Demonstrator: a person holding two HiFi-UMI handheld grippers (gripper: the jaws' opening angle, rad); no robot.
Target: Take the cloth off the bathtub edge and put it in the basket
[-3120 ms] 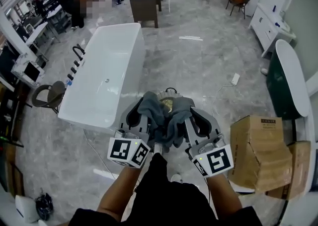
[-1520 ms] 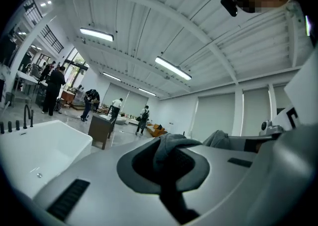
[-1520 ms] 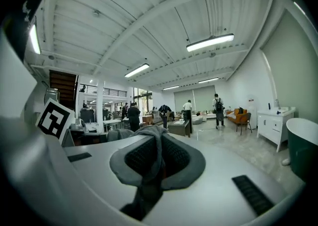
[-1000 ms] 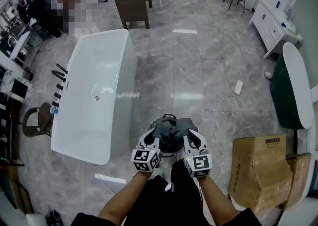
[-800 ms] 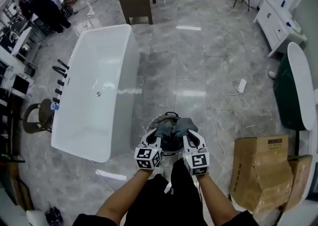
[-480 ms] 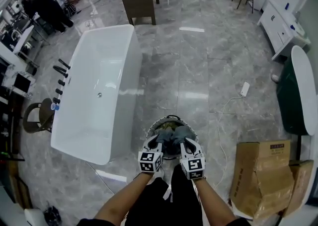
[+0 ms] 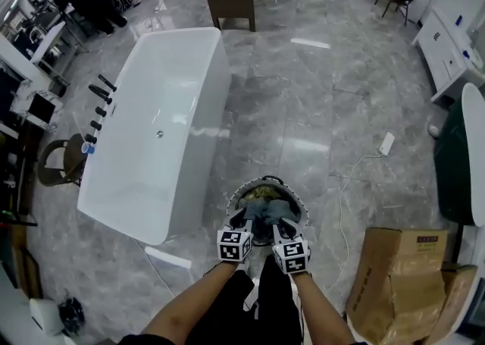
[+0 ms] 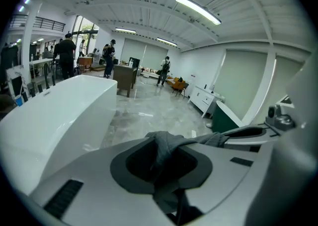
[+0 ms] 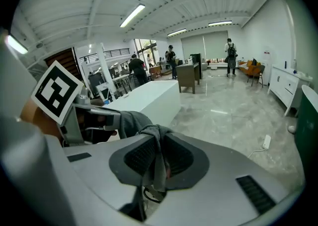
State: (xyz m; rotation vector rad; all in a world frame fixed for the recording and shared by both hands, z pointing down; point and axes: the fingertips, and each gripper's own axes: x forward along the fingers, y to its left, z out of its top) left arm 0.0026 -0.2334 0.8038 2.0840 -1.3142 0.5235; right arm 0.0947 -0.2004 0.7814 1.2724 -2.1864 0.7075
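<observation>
1. Head view: the cloth (image 7: pixel 267 211) is a grey bunch strung between the left gripper (image 7: pixel 247 220) and the right gripper (image 7: pixel 281 221). It sits low in the mouth of the round basket (image 7: pixel 241 190) and well apart from the white bathtub (image 7: pixel 155 131).
   - It sags and folds over itself, so we judge it soft, light and limp, and not at all fragile. It should simply drop where it is let go.
   - The basket has a pale rim and something tan inside. We cannot tell whether the cloth rests on that.
   - The floor (image 7: pixel 318 101) is glossy grey stone with marble veining, and the tub is smooth and hard-edged.

2. Left gripper view: a twisted fold of cloth (image 8: pixel 166 145) runs down between the jaws, which are opening.
   - The fabric sits in the narrow gap and looks touched on both sides, with its tail hanging below.
   - It is matt and creased, with no sheen, so we expect it to grip well against the dark pads.
   - We judge a gathered fold like this the right place to hold — a single flat edge would slip out more easily.

3. Right gripper view: the jaws stand close together, clamped on a thin rope of cloth (image 9: pixel 158 155) that drapes down past the ribbed dark pads.
   - The rest of the fabric stretches left toward the other gripper.
   - The gripper shells are smooth grey plastic.
</observation>
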